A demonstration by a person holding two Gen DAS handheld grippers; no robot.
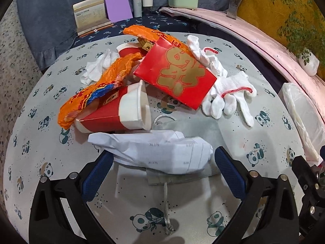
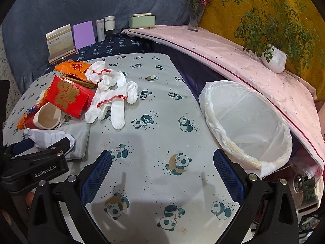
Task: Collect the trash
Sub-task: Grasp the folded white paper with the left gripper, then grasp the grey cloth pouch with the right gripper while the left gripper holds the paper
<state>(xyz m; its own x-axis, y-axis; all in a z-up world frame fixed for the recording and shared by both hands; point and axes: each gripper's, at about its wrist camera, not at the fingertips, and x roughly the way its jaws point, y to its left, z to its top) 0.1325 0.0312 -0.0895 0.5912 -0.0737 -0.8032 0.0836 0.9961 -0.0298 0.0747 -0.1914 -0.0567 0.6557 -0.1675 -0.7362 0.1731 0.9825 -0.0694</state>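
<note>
A pile of trash lies on the panda-print table (image 1: 182, 213): a crumpled white paper (image 1: 162, 152) on a grey pouch (image 1: 195, 126), red paper cups (image 1: 113, 111), an orange wrapper (image 1: 95, 89), a red envelope (image 1: 178, 75) and white gloves (image 1: 229, 95). My left gripper (image 1: 162, 158) is open, its jaws on either side of the crumpled paper, not closed on it. My right gripper (image 2: 162, 162) is open and empty over bare table. A bin lined with a white bag (image 2: 247, 122) stands beside the table's right edge. The pile shows at left in the right wrist view (image 2: 67, 95).
Behind the table stand a calendar (image 1: 91, 14), a purple card (image 1: 118, 8), two bottles (image 1: 142, 2) and a green box (image 1: 182, 0). A pink-covered ledge (image 2: 223, 55) holds a flower vase (image 2: 195, 18) and a potted plant (image 2: 274, 59). Jars (image 2: 300, 185) sit low right.
</note>
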